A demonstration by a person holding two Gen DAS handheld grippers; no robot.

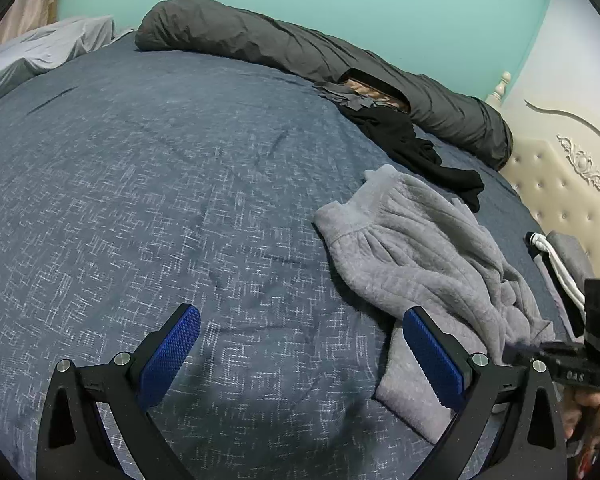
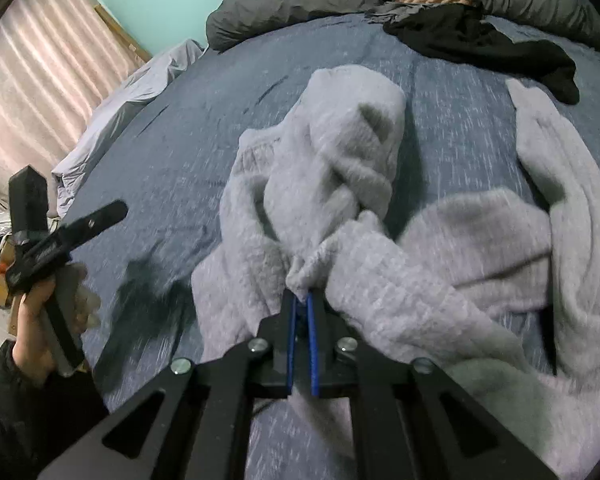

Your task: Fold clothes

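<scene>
Blue bedspread (image 1: 160, 184) carries a crumpled grey fleece garment (image 2: 340, 184).
Right tongs (image 2: 301, 300) pinch its near edge, length running toward 12 o'clock; left tongs (image 1: 300, 344) gape empty, garment at 2 o'clock.

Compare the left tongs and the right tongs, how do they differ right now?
The left tongs stand wide open with nothing between the pads; the right tongs are shut on a bunch of the grey garment. The left tongs hang over bare blue bedspread; the right tongs sit among the garment's folds. Both have blue pads on black arms.
</scene>
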